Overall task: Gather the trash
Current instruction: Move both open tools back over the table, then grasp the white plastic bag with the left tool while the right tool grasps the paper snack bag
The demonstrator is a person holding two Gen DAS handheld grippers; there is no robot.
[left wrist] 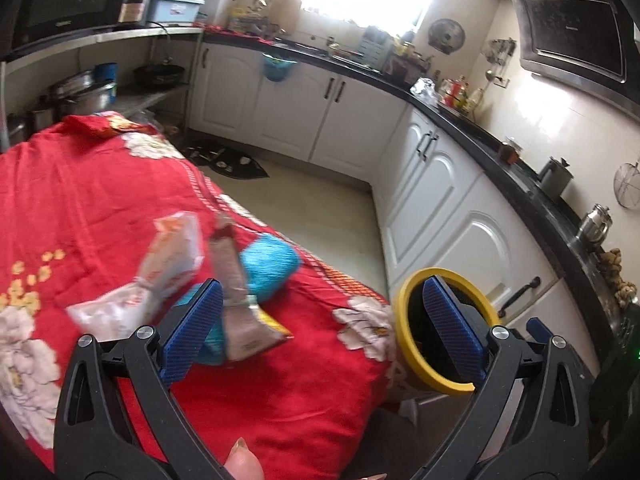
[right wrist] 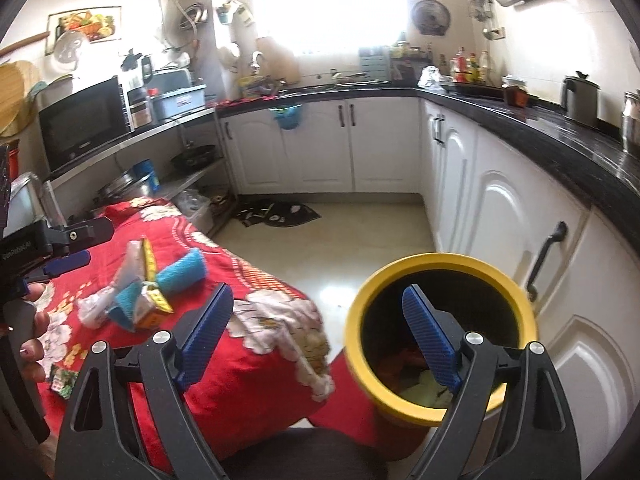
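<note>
A yellow-rimmed bin stands on the floor beside a table under a red floral cloth; it also shows in the left wrist view. Trash lies on the cloth: clear plastic wrappers, a brown sachet, a blue sponge-like piece and a yellow carton. My left gripper is open and empty, just near of the wrappers; it also shows at the left edge of the right wrist view. My right gripper is open and empty, between the table and the bin, with its right finger over the bin's mouth.
White cabinets under a black counter run along the right and back. A steel rack with pots and a microwave stands behind the table. A dark mat lies on the pale floor. A small green packet lies at the cloth's near edge.
</note>
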